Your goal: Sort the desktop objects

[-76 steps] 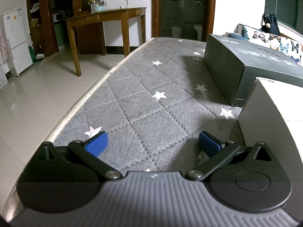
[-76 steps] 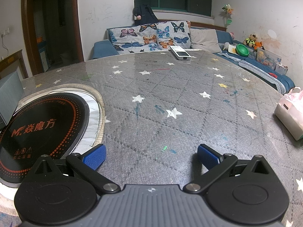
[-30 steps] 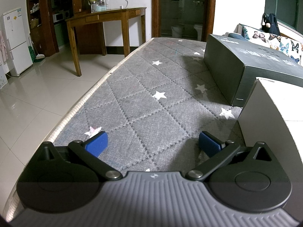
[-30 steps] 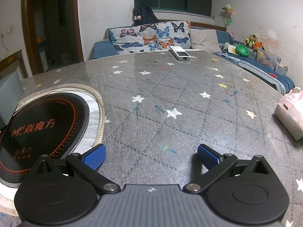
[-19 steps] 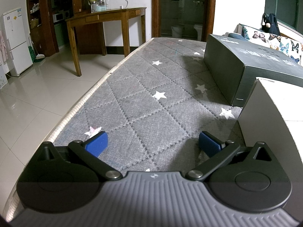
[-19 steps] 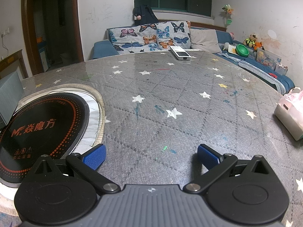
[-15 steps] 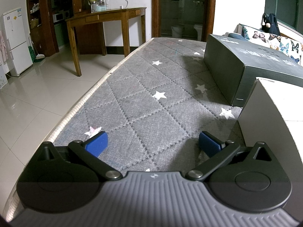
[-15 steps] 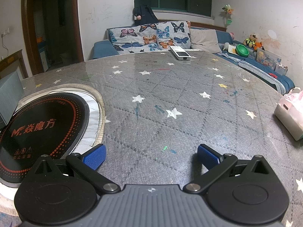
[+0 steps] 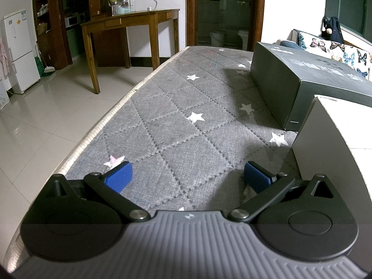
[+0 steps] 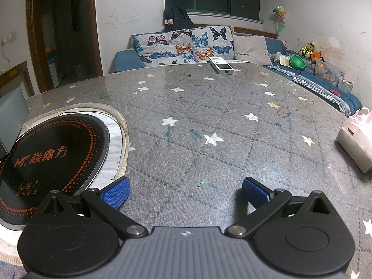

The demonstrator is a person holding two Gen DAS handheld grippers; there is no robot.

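My left gripper (image 9: 187,177) is open over the grey star-patterned table cover (image 9: 181,125), nothing between its blue pads. Just to its right stands a white box (image 9: 337,153), and behind that a dark green box (image 9: 302,74). My right gripper (image 10: 184,191) is open too and holds nothing, low over the glass-covered tabletop (image 10: 209,116). A black round induction cooker (image 10: 48,160) lies at its left. A white remote control (image 10: 220,66) rests at the far edge. A pale pink and white tissue pack (image 10: 355,139) sits at the right edge.
The table's left edge (image 9: 97,134) drops to a tiled floor (image 9: 46,121) with a wooden side table (image 9: 130,23) and a fridge (image 9: 19,51) beyond. A sofa with butterfly cushions (image 10: 183,44) runs behind the table, with toys (image 10: 311,51) along the right wall.
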